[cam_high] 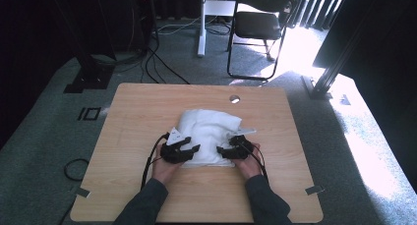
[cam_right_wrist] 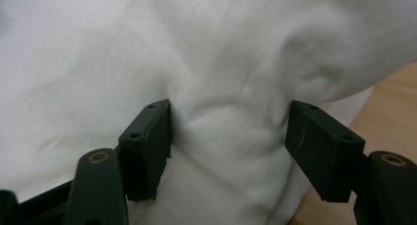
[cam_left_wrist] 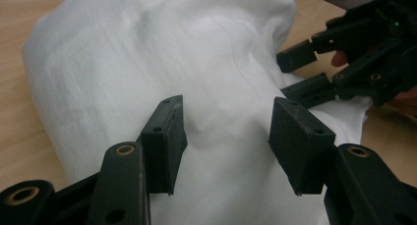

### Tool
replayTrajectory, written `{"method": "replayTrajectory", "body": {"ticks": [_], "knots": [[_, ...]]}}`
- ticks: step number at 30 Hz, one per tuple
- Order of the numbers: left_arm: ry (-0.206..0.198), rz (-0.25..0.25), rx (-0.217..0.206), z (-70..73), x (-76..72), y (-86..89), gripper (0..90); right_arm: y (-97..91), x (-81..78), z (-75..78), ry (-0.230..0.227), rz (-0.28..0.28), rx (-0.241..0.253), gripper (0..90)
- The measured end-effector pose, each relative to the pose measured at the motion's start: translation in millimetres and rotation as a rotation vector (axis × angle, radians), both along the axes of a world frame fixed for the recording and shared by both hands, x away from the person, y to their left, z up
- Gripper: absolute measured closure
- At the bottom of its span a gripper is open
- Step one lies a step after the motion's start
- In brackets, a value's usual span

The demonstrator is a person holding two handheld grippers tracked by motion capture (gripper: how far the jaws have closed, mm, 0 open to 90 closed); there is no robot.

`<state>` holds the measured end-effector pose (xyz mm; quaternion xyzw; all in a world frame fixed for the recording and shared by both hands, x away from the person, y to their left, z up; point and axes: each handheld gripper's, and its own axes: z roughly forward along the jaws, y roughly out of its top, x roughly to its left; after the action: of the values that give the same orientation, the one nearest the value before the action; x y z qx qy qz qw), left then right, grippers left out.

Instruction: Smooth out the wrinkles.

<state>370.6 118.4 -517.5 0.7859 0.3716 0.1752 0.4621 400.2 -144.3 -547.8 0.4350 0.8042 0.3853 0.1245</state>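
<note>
While the person's sleeves (cam_high: 147, 205) come in from the bottom of the high view, a bunched white cloth (cam_high: 206, 131) lies at the middle of the wooden bench (cam_high: 137, 117), with bare wood all round it. A small round hole (cam_high: 234, 98) sits in the bench top above the cloth, toward the upper middle of the frame. Beyond the bench, at the top of the frame, a black folding chair (cam_high: 258, 23) stands on grey carpet (cam_high: 44, 131) beside a white post (cam_high: 201, 23), and dark cables (cam_high: 157, 63) trail across the floor at the upper left. Nothing stands between the grippers and the cloth.

The cloth is a rumpled heap, a little longer from the near edge toward the far edge than across, its far right corner bulging toward the upper right.

The left gripper (cam_high: 184, 149) rests at the cloth's lower left edge and the right gripper (cam_high: 227, 150) at its lower right edge, each held in a hand (cam_high: 164, 168).

The left gripper view shows the left gripper's (cam_left_wrist: 226, 131) jaws spread wide with cloth (cam_left_wrist: 147, 53) lying between them, and the other gripper at the upper right of that frame, likewise open over the cloth's edge. The right gripper view shows the right gripper's (cam_right_wrist: 228, 131) jaws spread, a raised fold of the cloth (cam_right_wrist: 226, 53) between them but not pinched, and a strip of bench wood (cam_right_wrist: 393, 112) at the right edge.
</note>
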Motion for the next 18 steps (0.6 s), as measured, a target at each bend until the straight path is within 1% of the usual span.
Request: {"method": "replayTrajectory", "body": {"ticks": [2, 3, 4, 5, 6, 8, 9, 10, 11, 12, 13, 14, 16, 18], "knots": [[-0.004, 0.034, 0.019, 1.4, 12.6, -0.6, 48.1, 5.0, 12.2, 1.2, -0.011, -0.009, -0.014, 33.4], [-0.004, 0.043, 0.028, 1.9, 16.7, -0.4, 47.9, 8.8, 19.7, 2.1, -0.014, -0.014, -0.022, 33.4], [-0.004, 0.043, 0.028, 1.9, 16.7, -0.4, 47.8, 11.0, 23.9, 2.7, -0.014, -0.019, -0.028, 33.4], [-0.004, 0.066, 0.035, 3.2, 26.4, 0.2, 47.8, 14.3, 30.6, 3.6, -0.016, -0.023, -0.033, 33.3], [-0.001, 0.074, 0.035, 3.8, 30.7, 1.2, 47.6, 15.9, 34.5, 4.1, -0.013, -0.025, -0.036, 33.3], [-0.002, 0.095, 0.023, 5.2, 35.9, 3.3, 46.3, 18.3, 43.9, 4.8, -0.01, -0.02, -0.03, 31.2], [-0.001, 0.104, 0.008, 6.4, 36.9, 4.9, 45.5, 18.2, 46.1, 5.0, -0.006, -0.019, -0.023, 29.0], [-0.002, 0.118, 0.002, 9.2, 36.0, 7.4, 44.6, 16.3, 48.0, 5.9, -0.003, -0.016, -0.006, 27.3], [-0.006, 0.133, -0.005, 13.1, 33.6, 10.7, 43.4, 12.9, 48.1, 8.1, 0.007, -0.02, 0.022, 26.1], [-0.012, 0.139, -0.019, 17.7, 30.0, 15.8, 42.0, 7.8, 46.0, 11.7, 0.004, -0.025, 0.048, 25.5], [-0.018, 0.147, -0.045, 22.6, 25.6, 22.0, 41.4, 2.0, 41.6, 16.9, -0.012, -0.037, 0.066, 24.4], [-0.022, 0.153, -0.064, 29.1, 19.6, 31.1, 41.4, -4.3, 36.4, 22.6, -0.032, -0.043, 0.07, 24.0], [-0.036, 0.161, -0.066, 38.0, 10.1, 45.4, 40.5, -19.4, 23.8, 35.2, -0.06, -0.051, 0.076, 24.0], [-0.042, 0.172, -0.073, 46.4, -2.1, 63.8, 40.4, -38.2, 9.3, 47.9, -0.102, -0.072, 0.095, 23.8]]}}
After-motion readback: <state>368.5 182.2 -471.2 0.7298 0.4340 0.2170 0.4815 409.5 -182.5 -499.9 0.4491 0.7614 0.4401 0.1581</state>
